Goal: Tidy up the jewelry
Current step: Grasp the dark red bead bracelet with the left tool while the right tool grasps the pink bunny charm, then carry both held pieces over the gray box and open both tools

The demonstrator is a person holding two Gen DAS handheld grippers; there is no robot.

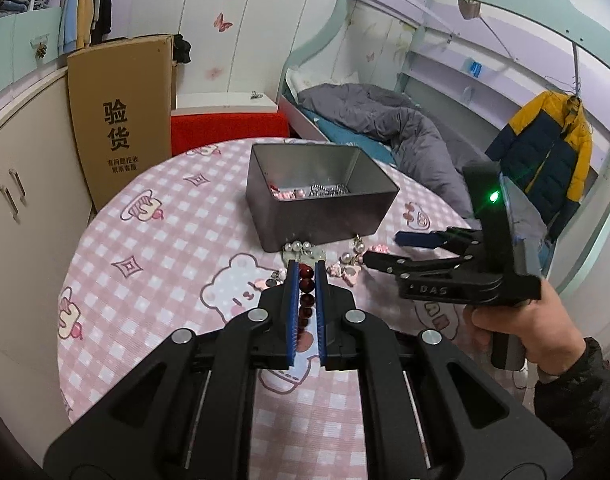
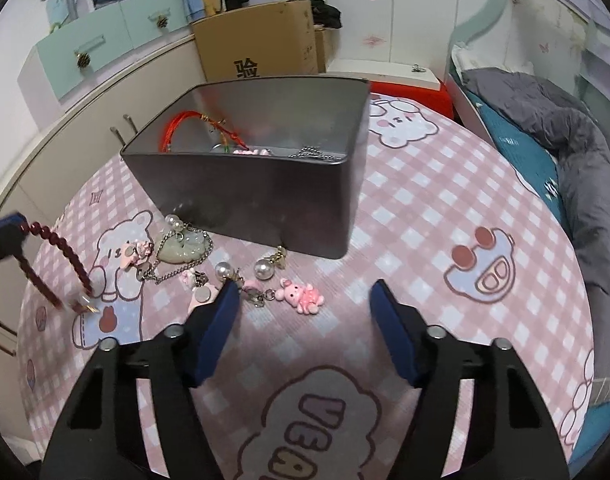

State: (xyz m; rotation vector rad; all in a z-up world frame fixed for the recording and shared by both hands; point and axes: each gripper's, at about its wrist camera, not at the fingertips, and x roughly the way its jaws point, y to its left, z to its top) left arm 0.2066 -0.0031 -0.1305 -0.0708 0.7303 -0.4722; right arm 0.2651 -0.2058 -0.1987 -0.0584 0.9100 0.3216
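A grey metal box (image 1: 317,216) (image 2: 249,184) stands on the round table, with a red cord bracelet (image 2: 185,124), chains and pink charms inside. My left gripper (image 1: 307,268) is shut on a dark red bead bracelet (image 1: 306,292), which hangs above the table in the right wrist view (image 2: 65,256). My right gripper (image 2: 305,292) (image 1: 381,248) is open and empty, just above the cloth in front of the box. Loose jewelry lies before the box: pearl earrings (image 2: 263,268), a pink bear charm (image 2: 301,294), a jade pendant on a chain (image 2: 183,248).
The table has a pink checked cloth (image 2: 425,216) with bear prints. A cardboard box (image 1: 117,116) and cabinets (image 1: 21,184) stand at the left. A bed with a grey duvet (image 1: 389,120) is behind the table, and a yellow-blue jacket (image 1: 545,160) hangs at the right.
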